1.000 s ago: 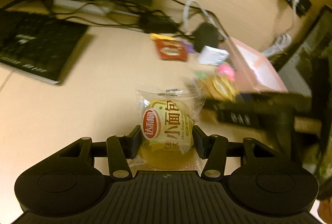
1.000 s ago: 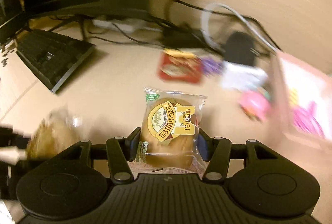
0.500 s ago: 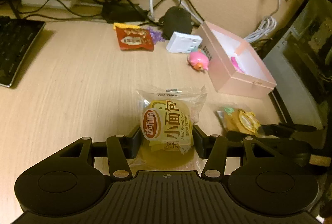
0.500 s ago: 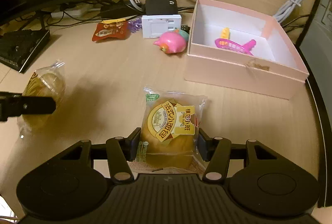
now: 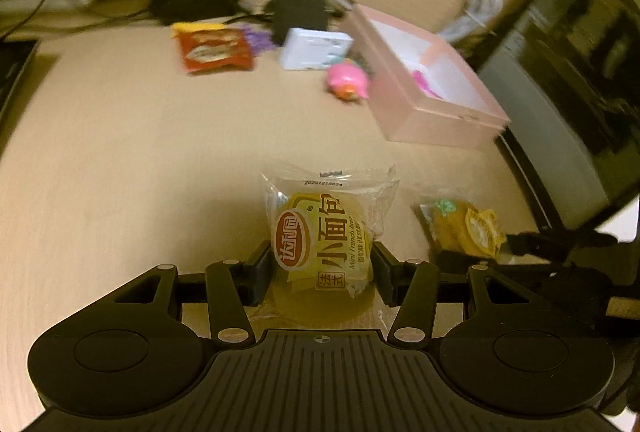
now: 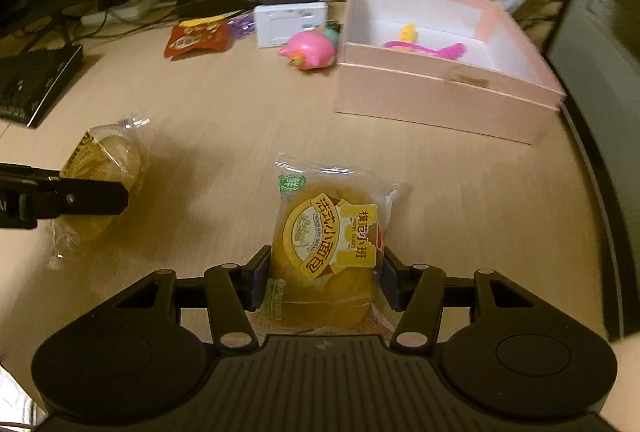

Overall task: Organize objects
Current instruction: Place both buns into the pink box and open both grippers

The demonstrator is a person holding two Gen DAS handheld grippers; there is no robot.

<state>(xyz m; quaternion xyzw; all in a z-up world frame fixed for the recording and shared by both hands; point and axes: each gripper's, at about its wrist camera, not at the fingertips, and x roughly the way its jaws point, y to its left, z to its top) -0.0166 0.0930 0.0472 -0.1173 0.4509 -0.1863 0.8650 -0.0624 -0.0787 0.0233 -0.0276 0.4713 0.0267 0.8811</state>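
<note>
Clear-wrapped bread packet [image 5: 320, 244] is clamped between the left gripper [image 5: 318, 272] pads above the wooden desk [image 5: 120, 160]. A second wrapped bread [image 6: 326, 252] is clamped in the right gripper [image 6: 324, 278]. Pink box [image 6: 440, 92] sits far right, open, near both.

The right gripper [image 6: 322, 282] clamps a wrapped bread [image 6: 326, 252] (clear packet) before the pink box [image 6: 440, 104].

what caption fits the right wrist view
Right gripper clamps a wrapped mini bread above the desk, pink box ahead.
</note>
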